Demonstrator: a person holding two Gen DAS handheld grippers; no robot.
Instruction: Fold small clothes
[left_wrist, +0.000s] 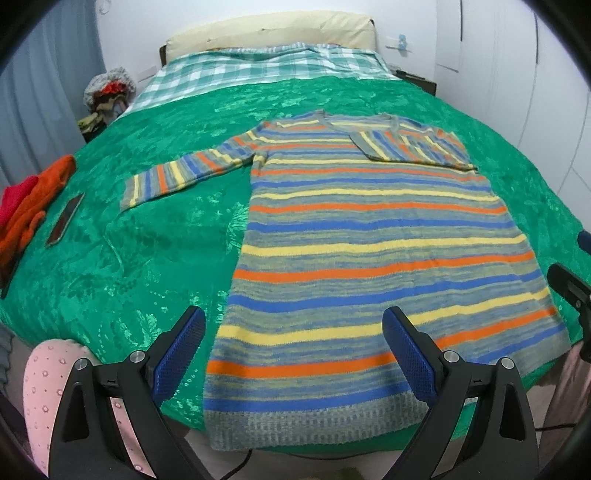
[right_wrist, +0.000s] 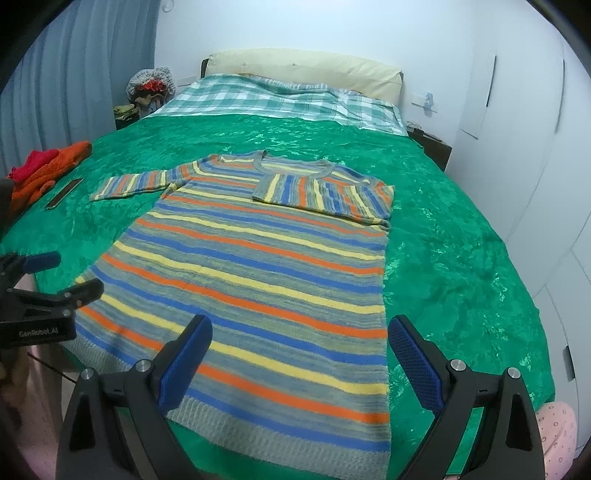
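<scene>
Striped sweater (left_wrist: 369, 251) lies flat on the green bedspread (left_wrist: 147, 258), hem toward the near edge of the bed, neckline away. One sleeve, the right one (right_wrist: 325, 197), is already folded across the chest; the left sleeve (left_wrist: 184, 175) stretches out over the cover, so that looks like the fold to make next. Left gripper (left_wrist: 293, 354) hovers above the hem's left corner, jaws spread wide and holding nothing; right gripper (right_wrist: 301, 360) hangs over the hem's right side, equally wide open and empty. To do this well, I'd judge the left claw should travel up to the cuff, pinch just the sleeve layer without grabbing bedspread, and carry it across so it lands on the chest, mirroring the folded sleeve. The right claw could pin the body near the shoulder to stop the knit dragging. That loose weave looks stretchy, so a slow lift makes sense. Further out, an orange garment (left_wrist: 33, 206) and a red one (left_wrist: 14, 195) wait at the left edge, with a dark phone (left_wrist: 65, 218) lying just beside them, well clear of the sweater. Checked bedding (right_wrist: 280, 99) covers the head of the bed.
</scene>
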